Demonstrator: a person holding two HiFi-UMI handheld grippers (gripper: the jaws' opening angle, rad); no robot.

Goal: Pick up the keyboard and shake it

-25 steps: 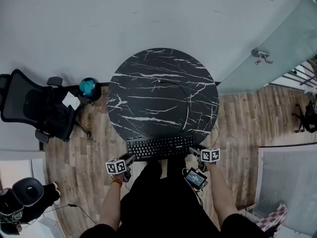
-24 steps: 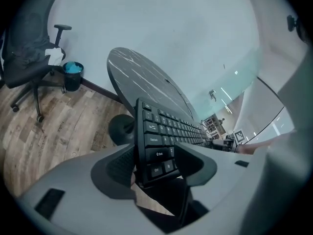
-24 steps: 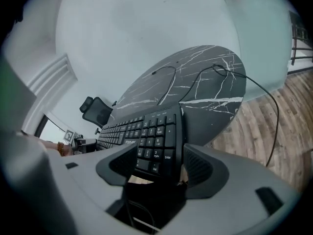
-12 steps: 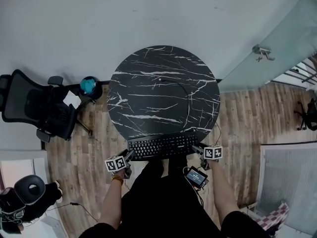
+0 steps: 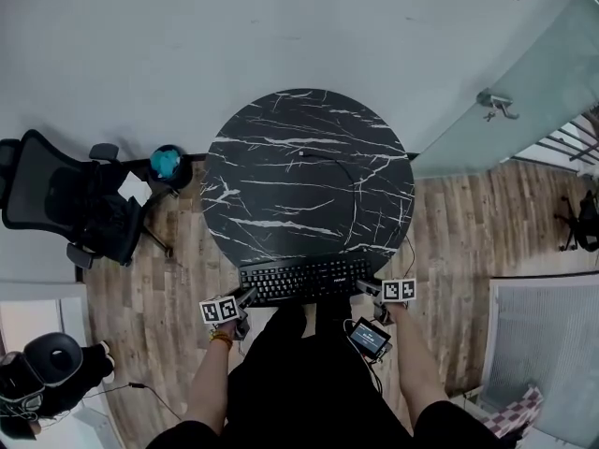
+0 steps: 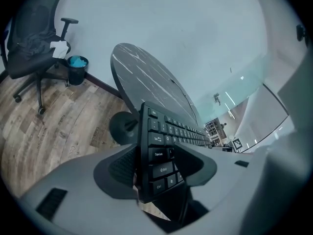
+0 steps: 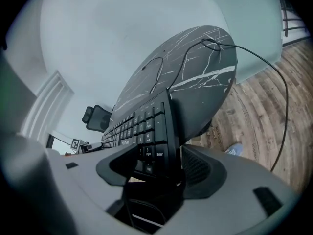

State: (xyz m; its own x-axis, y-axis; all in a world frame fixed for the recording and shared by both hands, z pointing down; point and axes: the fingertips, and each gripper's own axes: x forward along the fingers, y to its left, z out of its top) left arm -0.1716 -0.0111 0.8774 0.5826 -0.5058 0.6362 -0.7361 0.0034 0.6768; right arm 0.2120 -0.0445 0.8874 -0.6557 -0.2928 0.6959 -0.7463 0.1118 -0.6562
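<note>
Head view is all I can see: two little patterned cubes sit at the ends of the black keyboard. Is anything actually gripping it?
Observer: Yes. The left gripper view shows the left gripper with both jaws closed on the keyboard, right at the Shift key.
Operator: And the other end?
Observer: Same there. The right gripper is clamped on the number-pad end, by the Enter key.
Operator: What holds up that marble table?
Observer: Under the table, the left gripper view shows a round dark foot resting on the wood floor.
</note>
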